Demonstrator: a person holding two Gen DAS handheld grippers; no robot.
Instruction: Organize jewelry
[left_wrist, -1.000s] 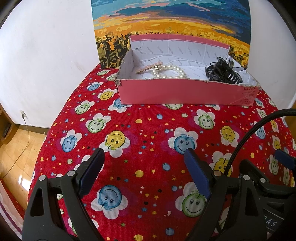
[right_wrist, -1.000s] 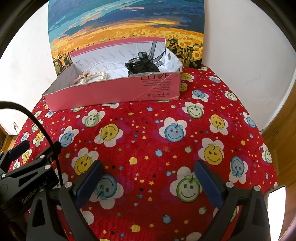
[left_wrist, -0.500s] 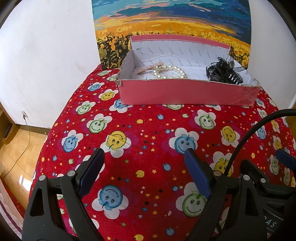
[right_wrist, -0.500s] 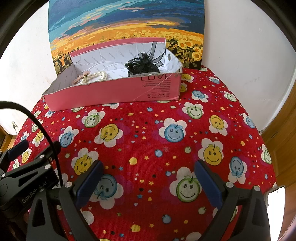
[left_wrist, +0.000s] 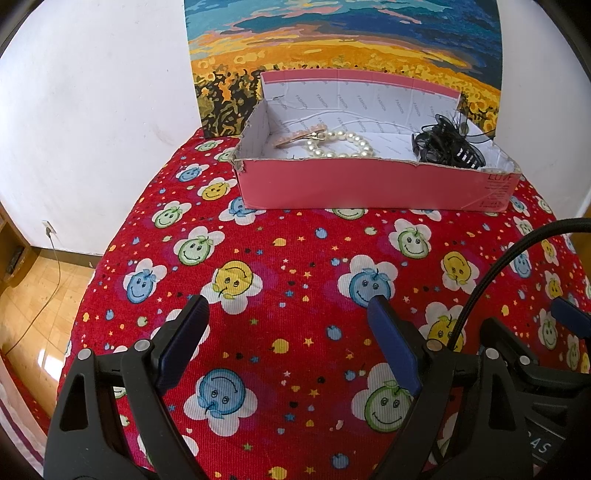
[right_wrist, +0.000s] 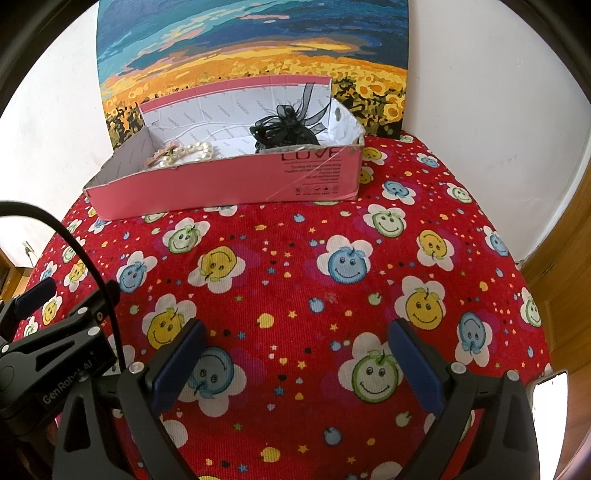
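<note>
Nothing has moved: both grippers, left gripper (left_wrist: 286, 332) and right gripper (right_wrist: 295, 354), gape empty over bare cloth (left_wrist: 295, 258) before the box (left_wrist: 369, 188).

Both views are brightly and evenly lit by daylight, with sharp focus throughout. Strong fisheye bending and dark vignetting are seen at the edges; glare is caught on the wooden floor (left_wrist: 40, 310) left of the gripper

Red smiley-flower cloth (left_wrist: 295, 258) spread over the bench, sunflower-field painting (left_wrist: 343, 44) propped against the white wall (left_wrist: 92, 110) behind it, wooden floor (left_wrist: 40, 295) seen left of the bench, wall socket (left_wrist: 47, 228) with trailing cord, wooden panel (right_wrist: 565, 277) seen right of it.
</note>
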